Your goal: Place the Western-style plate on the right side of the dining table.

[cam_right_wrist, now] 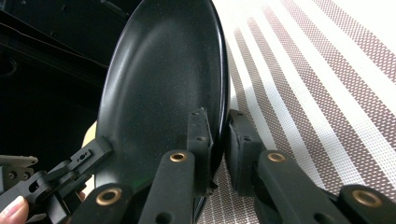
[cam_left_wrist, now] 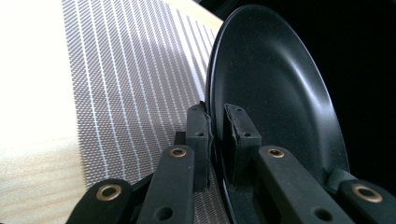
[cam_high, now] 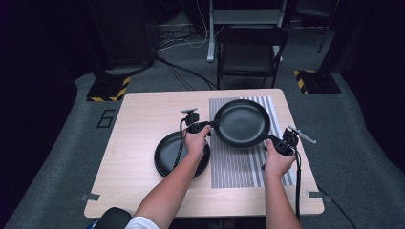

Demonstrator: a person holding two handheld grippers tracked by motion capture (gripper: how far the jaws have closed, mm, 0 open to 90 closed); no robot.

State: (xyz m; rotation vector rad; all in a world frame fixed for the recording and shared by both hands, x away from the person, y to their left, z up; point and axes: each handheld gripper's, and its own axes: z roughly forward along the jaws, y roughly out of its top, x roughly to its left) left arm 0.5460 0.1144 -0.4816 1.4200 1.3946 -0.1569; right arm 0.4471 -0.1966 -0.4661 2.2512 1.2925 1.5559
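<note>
A large black plate (cam_high: pixel 241 123) hangs over the striped mat (cam_high: pixel 239 167), gripped at opposite rims. My left gripper (cam_high: pixel 210 125) is shut on its left rim, and my right gripper (cam_high: pixel 265 137) is shut on its lower right rim. In the left gripper view the left gripper (cam_left_wrist: pixel 215 135) pinches the thin rim of the plate (cam_left_wrist: pixel 275 93), which stands edge-on above the mat (cam_left_wrist: pixel 130 84). In the right gripper view the right gripper (cam_right_wrist: pixel 219 140) clamps the rim of the plate (cam_right_wrist: pixel 163 79), with the other gripper (cam_right_wrist: pixel 56 182) at the lower left.
A second, smaller black plate (cam_high: pixel 169 155) lies on the wooden table (cam_high: pixel 133 124), partly under the left hand. A dark folding chair (cam_high: pixel 250 50) stands beyond the table's far edge. Yellow-and-black striped bases (cam_high: pixel 109 88) sit on the floor at both far corners.
</note>
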